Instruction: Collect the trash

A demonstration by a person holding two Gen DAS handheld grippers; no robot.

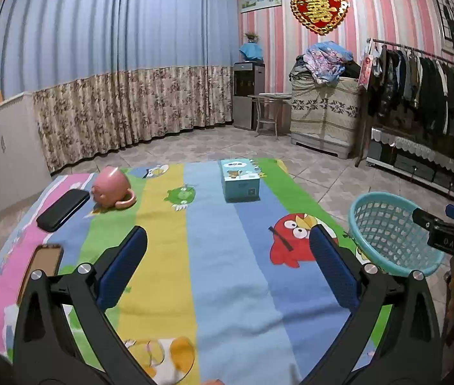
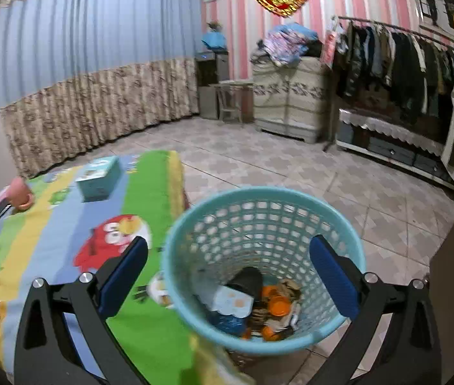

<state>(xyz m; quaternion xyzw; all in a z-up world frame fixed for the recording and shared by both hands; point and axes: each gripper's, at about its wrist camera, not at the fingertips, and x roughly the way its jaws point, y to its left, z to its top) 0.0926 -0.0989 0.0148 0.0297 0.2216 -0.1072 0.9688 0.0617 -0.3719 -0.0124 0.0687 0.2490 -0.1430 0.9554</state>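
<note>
The teal plastic basket (image 2: 264, 266) is standing on the tiled floor just beside the bench's right edge, and it is serving as the landmark here. Inside it, at the bottom, the collected trash (image 2: 252, 304) is lying in a loose heap: a dark cup-like piece, a pale printed wrapper, orange lids or peels, a blue crinkled bag. Exactly what each piece is cannot be told. All of it is looking light and crushable, so I judge that any further scrap would be best pinched across its flattest fold, gently.

The right tongs (image 2: 228, 276) are hanging over the basket's mouth, spread wide with nothing between the blue pads. The left tongs (image 1: 227, 264) are hovering to the left of the basket, over the striped cartoon cloth (image 1: 227, 288) covering the bench, likewise wide apart and empty.

The basket itself is a thin, flexible lattice with a smooth rolled rim, probably light and easy to tip. Left of it on the cloth, a glossy pink mug (image 1: 111, 191) is lying on its side, hard and likely breakable. Further left of that, a black case (image 1: 63, 208) and a phone (image 1: 42, 269) are lying flat. A stiff card tissue box (image 1: 239, 181) is standing beyond the basket, toward the curtain. None of these is looking like trash.
</note>
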